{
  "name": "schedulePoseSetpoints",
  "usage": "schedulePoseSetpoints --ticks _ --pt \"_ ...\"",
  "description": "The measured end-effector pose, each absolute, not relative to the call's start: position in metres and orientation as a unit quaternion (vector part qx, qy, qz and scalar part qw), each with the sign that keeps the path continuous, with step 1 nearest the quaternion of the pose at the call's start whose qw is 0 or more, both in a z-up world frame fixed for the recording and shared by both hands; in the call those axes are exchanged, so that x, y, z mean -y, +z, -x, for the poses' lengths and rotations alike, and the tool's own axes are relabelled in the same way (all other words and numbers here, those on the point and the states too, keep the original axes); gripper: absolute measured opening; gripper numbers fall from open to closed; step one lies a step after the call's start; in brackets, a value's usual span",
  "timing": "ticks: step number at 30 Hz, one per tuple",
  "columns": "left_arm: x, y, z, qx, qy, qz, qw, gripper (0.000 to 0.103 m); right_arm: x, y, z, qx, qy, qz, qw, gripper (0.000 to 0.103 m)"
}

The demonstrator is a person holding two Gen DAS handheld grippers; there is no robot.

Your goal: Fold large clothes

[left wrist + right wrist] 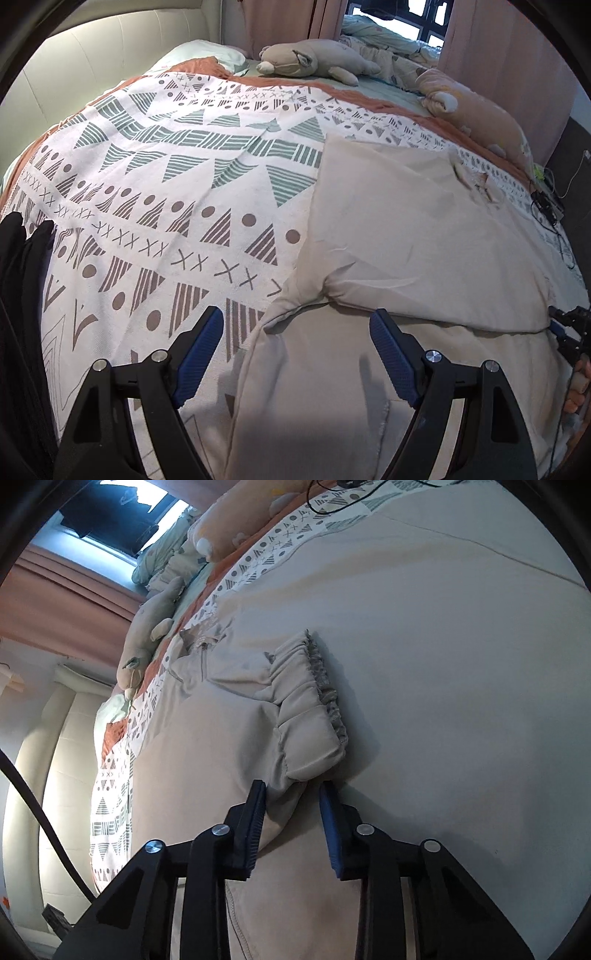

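A bed filled both views, spread with a patterned blanket point(155, 206), stuffed toys point(314, 59) lined along its far edge under pink curtains. On the blanket lay the beige jacket point(406, 236), partly folded, its body running away from the cameras. The left gripper point(295, 354) hung over the near hem with its jaws wide, nothing between them, the jacket's left edge just ahead. The right gripper point(291, 823) stood narrow around the sleeve point(266, 709), whose gathered elastic cuff point(325, 686) lay directly ahead of the tips; a bulge of sleeve cloth sat between the pads point(255, 834), touching the left one, though a firm pinch could not be told. The right hand looked nearer its work.
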State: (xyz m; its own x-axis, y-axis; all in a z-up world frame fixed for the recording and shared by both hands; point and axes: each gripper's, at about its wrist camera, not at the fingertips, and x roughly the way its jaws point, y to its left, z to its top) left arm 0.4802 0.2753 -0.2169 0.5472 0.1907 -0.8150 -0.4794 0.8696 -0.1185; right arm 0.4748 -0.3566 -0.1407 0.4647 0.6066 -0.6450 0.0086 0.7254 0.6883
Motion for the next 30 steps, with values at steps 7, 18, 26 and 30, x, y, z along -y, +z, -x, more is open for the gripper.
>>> schedulePoseSetpoints --ticks 7,18,26,30 --pt "-0.289 -0.253 -0.499 -0.489 0.237 0.134 0.829 0.074 0.362 -0.147 -0.473 -0.471 0.192 -0.327 0.796 0.019" --pt "-0.308 -0.253 -0.497 -0.463 0.288 0.173 0.82 0.074 0.359 -0.145 -0.467 -0.473 0.194 -0.309 0.802 0.017" --pt "-0.29 -0.212 -0.488 -0.428 0.285 0.196 0.835 0.074 0.373 -0.128 -0.46 -0.462 0.189 -0.303 0.812 0.055" --pt "-0.267 -0.181 -0.474 -0.396 0.268 0.207 0.853 0.074 0.381 -0.116 -0.443 -0.446 0.191 -0.284 0.827 0.063"
